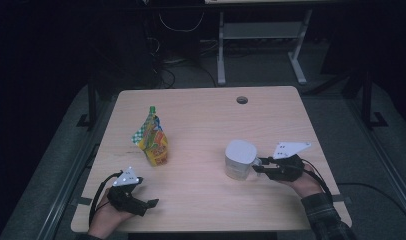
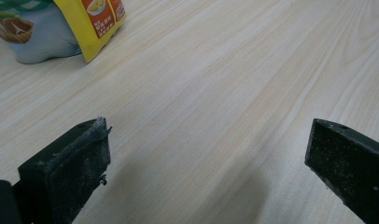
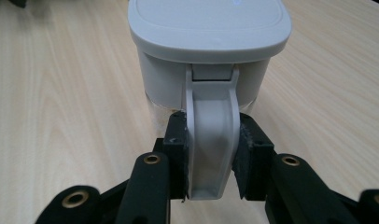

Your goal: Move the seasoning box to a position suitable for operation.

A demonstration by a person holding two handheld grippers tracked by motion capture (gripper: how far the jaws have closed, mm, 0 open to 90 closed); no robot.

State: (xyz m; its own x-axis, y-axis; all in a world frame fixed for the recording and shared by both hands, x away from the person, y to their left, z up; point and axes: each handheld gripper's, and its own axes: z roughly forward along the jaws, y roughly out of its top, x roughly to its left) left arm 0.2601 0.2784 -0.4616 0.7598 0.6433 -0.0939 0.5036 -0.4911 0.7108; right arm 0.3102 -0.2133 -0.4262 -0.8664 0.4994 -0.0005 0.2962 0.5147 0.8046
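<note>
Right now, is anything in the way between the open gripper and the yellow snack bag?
Nothing visible stands in the way. The left hand-held gripper rests open on the table, and only bare wood lies between it and the snack bag. The right hand-held gripper is clamped on the white jug's handle, well off to the side.

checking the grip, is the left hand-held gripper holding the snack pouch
No, the left hand-held gripper has its jaws wide apart over bare table, with the snack pouch farther off.

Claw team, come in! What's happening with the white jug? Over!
Right claw shut on jug handle. Left claw open, empty. White jug upright on table. Snack pouch well aside.
</note>
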